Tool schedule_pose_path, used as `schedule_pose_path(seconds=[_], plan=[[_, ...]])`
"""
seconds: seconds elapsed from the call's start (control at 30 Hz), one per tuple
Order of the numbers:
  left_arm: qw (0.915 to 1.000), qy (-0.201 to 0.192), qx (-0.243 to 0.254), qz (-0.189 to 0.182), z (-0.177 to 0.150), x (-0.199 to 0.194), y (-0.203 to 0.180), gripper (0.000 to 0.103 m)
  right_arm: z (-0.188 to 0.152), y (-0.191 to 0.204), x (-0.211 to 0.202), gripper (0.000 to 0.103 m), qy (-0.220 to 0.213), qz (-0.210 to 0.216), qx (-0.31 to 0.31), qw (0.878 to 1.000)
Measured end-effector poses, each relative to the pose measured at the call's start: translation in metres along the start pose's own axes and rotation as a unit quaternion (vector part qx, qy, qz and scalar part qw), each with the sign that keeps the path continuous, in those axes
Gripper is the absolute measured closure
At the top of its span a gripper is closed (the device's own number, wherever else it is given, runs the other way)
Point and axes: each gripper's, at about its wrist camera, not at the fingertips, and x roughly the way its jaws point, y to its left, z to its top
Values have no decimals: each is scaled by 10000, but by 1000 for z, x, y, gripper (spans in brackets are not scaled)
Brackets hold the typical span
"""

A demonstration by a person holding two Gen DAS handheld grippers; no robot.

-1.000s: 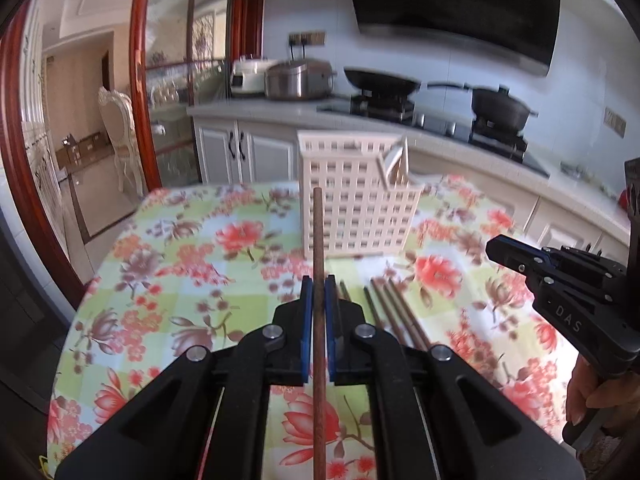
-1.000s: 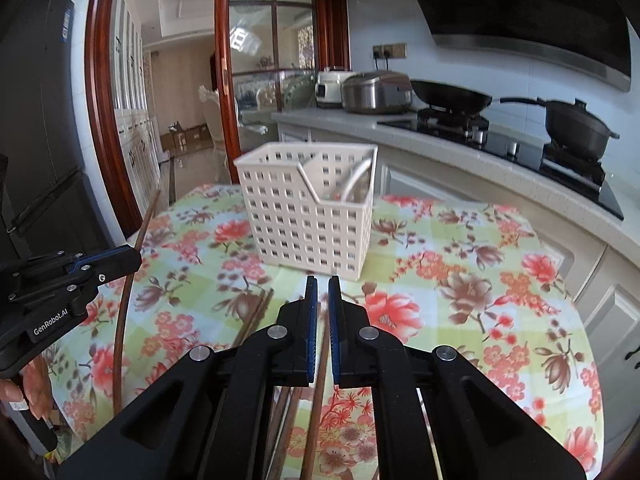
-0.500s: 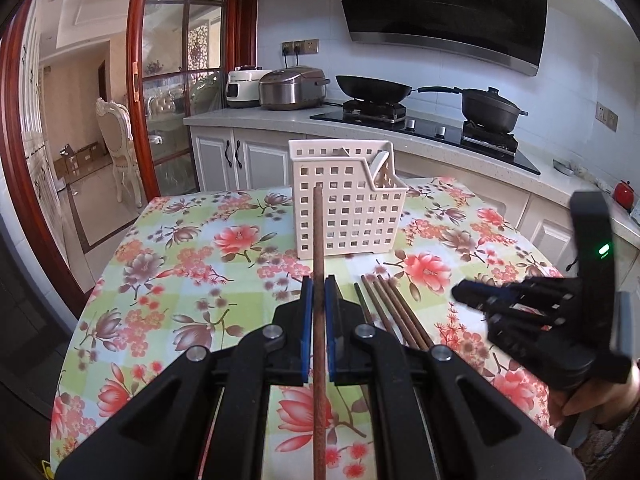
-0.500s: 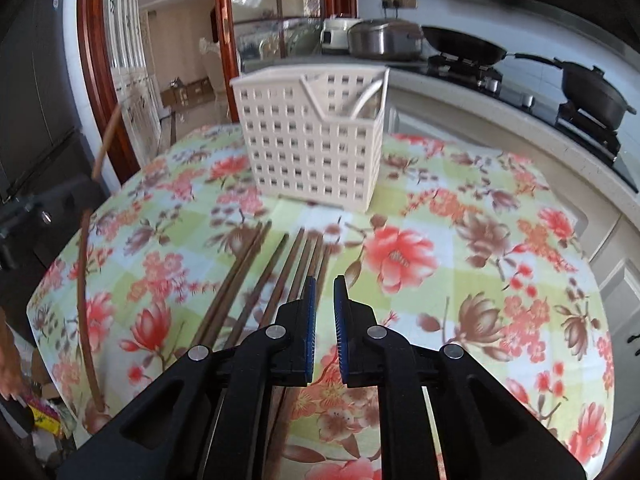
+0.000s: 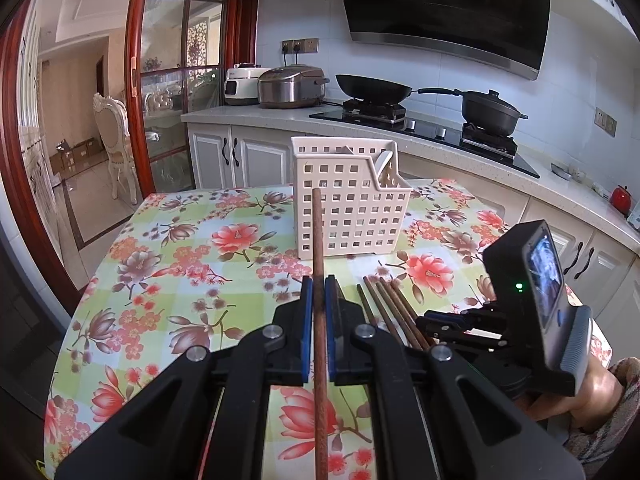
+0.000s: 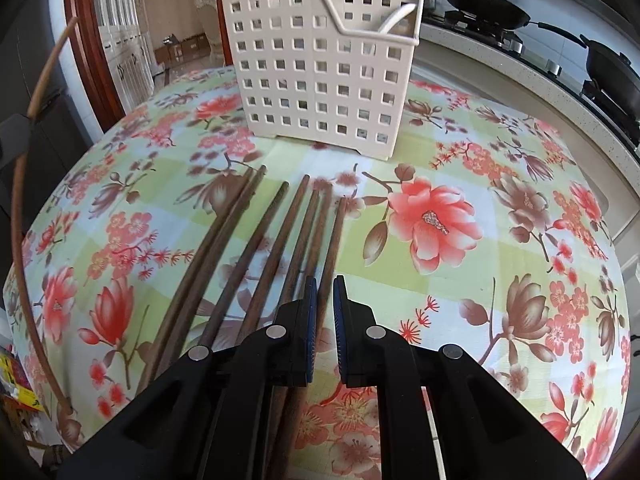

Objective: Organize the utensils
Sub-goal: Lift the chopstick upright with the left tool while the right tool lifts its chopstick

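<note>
My left gripper [image 5: 316, 280] is shut on a brown wooden chopstick [image 5: 319, 240], held above the table and pointing at the white perforated utensil basket [image 5: 344, 208]. The same chopstick shows at the far left of the right wrist view [image 6: 20, 200]. Several brown chopsticks [image 6: 264, 240] lie side by side on the floral tablecloth in front of the basket [image 6: 320, 68]. My right gripper [image 6: 325, 284] is low over their near ends, jaws a narrow gap apart with one chopstick between them, not clamped. A white spoon [image 6: 396, 16] stands in the basket.
The floral tablecloth [image 6: 500, 220] covers a round table. Behind it runs a counter with rice cookers [image 5: 290, 86], a wok [image 5: 374, 88] and a pot [image 5: 490, 112] on the stove. My right gripper also shows in the left wrist view [image 5: 500, 320].
My right gripper has dropped low and forward over the chopsticks on the table. My left gripper has pulled back slightly, still holding its chopstick.
</note>
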Motion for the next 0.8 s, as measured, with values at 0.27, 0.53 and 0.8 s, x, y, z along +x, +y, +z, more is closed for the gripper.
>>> schedule_pose_path(seconds=[0.27,0.53,0.8], plan=[[10000,62,-39,-46,0,5,2,97,10,2,11,94,77,-68,-133,9999],[10000,32,-36,-13,2,1,3,97,10,-7,-37,96,-724,175,-1,9972],[9999,-125,-15,-39,11,-14,-2,97,10,-19,-100,96,-1633,167,2,9864]])
